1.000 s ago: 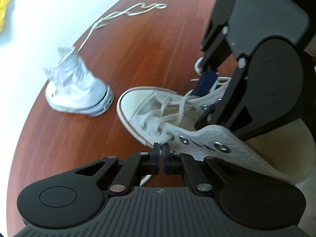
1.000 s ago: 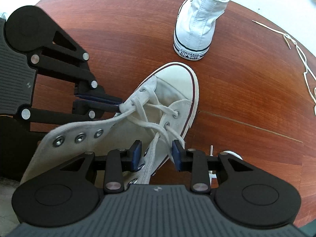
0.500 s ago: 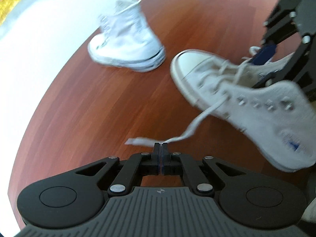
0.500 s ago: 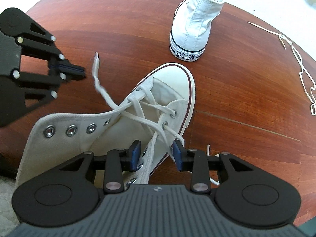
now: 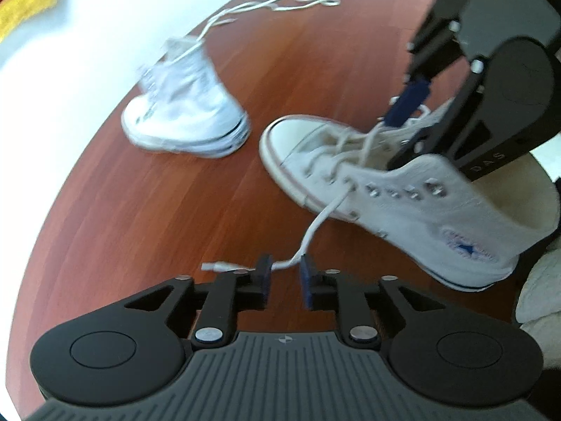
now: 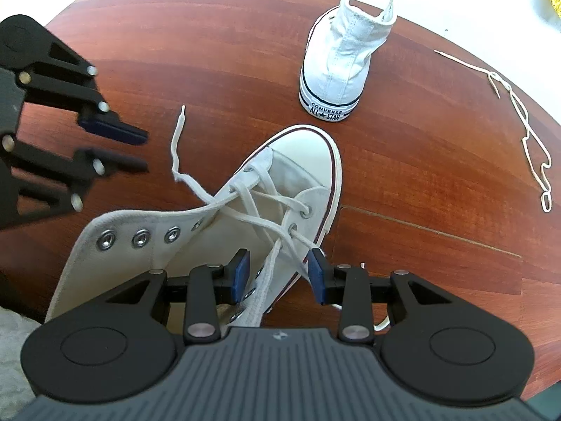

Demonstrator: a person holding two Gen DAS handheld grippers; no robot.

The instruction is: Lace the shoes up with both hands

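A cream high-top shoe (image 5: pixel 403 203) (image 6: pixel 298 161) lies on the wooden table, laced through its lower eyelets only. One lace end (image 5: pixel 315 224) (image 6: pixel 177 140) trails out of a left-side eyelet onto the table. My left gripper (image 5: pixel 284 275) (image 6: pixel 142 151) is open; the lace end runs loosely between its pads, and nothing is gripped. My right gripper (image 6: pixel 279 275) (image 5: pixel 403 129) hovers open over the shoe's tongue, with the other lace strand passing between its blue pads (image 6: pixel 242 273) without being pinched.
A second white high-top (image 5: pixel 186 119) (image 6: pixel 336 66) stands upright farther back on the table (image 6: pixel 438 175). A loose white lace (image 5: pixel 280 3) (image 6: pixel 526 140) lies near the far table edge. A pale cloth shows beside the cream shoe's heel.
My left gripper drew the lace end out and away from the shoe's eyelets, then opened and let it go. The right gripper stayed open over the shoe.
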